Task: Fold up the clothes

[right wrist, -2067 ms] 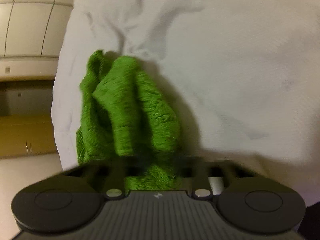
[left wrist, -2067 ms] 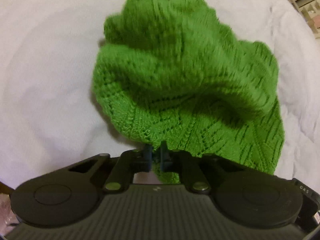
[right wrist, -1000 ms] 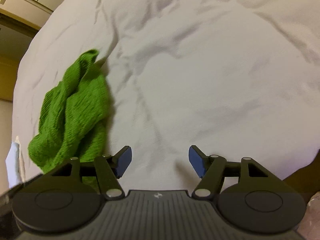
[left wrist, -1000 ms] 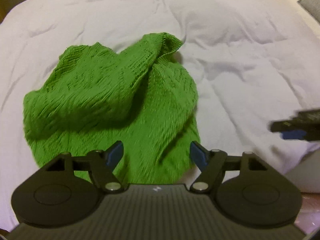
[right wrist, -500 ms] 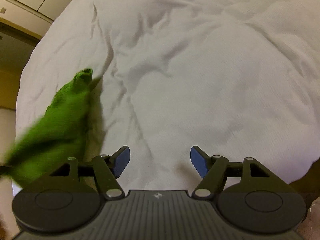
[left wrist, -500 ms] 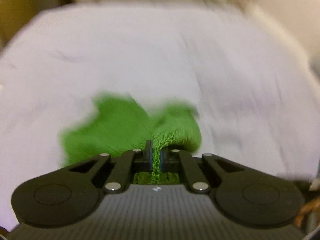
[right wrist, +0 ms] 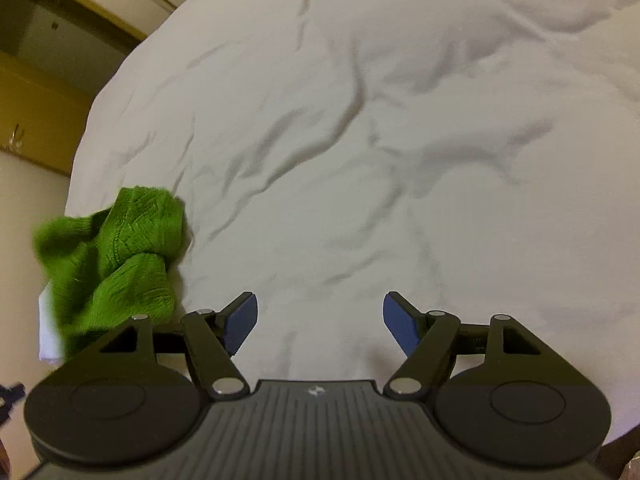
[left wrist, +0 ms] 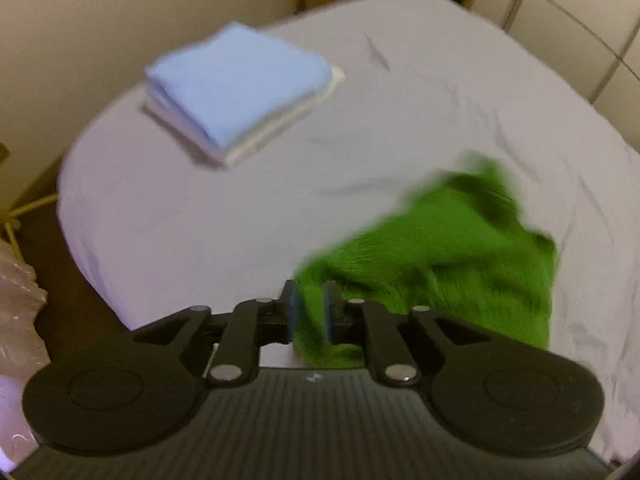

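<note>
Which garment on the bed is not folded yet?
The green knit sweater, crumpled and pinched in the left tongs. The light blue garment lies squarely folded on a white one, far from either tongs.

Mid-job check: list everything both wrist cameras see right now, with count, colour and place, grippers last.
green knit garment: one, bright green, bunched on the near part of the bed, one edge pinched in the left gripper; also at the left of the right wrist view.
folded clothes: one stack, light blue on top of white, far left of the bed.
bed sheet: one, white, wrinkled, covering the bed.
plastic wrap: one clear crinkled piece, beside the bed at the left edge.
left gripper: one, black with blue pads, shut on the green knit garment.
right gripper: one, black with blue pads, open, empty, over bare sheet.
</note>
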The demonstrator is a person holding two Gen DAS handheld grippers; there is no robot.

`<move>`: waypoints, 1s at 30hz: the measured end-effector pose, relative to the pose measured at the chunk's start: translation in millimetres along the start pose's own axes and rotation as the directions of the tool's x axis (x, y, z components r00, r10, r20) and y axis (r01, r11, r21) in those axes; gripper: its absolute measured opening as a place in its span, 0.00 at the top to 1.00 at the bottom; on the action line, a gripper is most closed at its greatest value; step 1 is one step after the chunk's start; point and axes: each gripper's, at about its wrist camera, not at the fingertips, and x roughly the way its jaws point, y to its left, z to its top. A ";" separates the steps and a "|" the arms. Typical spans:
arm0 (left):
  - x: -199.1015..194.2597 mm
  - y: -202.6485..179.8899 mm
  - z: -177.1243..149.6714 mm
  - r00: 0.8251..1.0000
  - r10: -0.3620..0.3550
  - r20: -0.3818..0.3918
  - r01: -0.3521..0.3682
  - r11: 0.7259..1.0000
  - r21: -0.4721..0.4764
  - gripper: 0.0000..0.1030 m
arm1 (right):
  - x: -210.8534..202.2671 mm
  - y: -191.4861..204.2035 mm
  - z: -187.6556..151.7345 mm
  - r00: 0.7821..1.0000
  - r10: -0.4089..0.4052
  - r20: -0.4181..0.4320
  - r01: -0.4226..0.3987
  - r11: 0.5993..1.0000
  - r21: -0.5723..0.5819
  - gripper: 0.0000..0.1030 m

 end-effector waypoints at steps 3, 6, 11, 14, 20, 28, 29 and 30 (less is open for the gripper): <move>29.8 -1.1 -2.3 0.990 -0.104 -0.090 0.108 0.994 0.036 0.66 | 28.7 38.5 -8.3 1.000 -0.009 -0.024 0.008 1.000 -0.017 0.30; 63.4 6.9 -3.4 0.966 -0.180 -0.187 0.183 0.983 -0.002 0.50 | 58.8 83.3 -23.3 0.998 -0.013 -0.069 0.009 0.999 -0.050 0.30; 117.5 24.2 -17.5 0.920 -0.191 -0.342 0.182 0.982 -0.057 0.37 | 99.1 133.5 -58.0 0.988 0.063 -0.141 -0.061 0.998 0.021 0.23; 145.4 43.7 -34.9 0.875 -0.237 -0.423 0.178 0.968 -0.175 0.35 | 119.6 145.1 -75.8 0.979 0.098 -0.178 -0.085 0.993 0.078 0.22; 173.0 63.2 -60.2 0.823 -0.377 -0.424 0.217 0.899 -0.380 0.26 | 138.5 194.1 -109.3 0.985 -0.048 -0.164 -0.007 0.948 -0.318 0.22; 196.6 60.8 -83.5 0.795 -0.501 -0.342 0.253 0.786 -0.564 0.55 | 162.3 211.3 -123.8 0.998 -0.066 -0.013 0.051 0.876 -0.479 0.36; 196.6 60.0 -84.2 0.792 -0.510 -0.334 0.259 0.777 -0.573 0.64 | 166.4 212.4 -124.0 0.997 -0.074 0.005 0.067 0.872 -0.485 0.50; 193.9 59.1 -82.6 0.800 -0.499 -0.333 0.254 0.785 -0.565 0.77 | 168.3 211.8 -123.4 0.998 -0.063 0.017 0.063 0.875 -0.479 0.69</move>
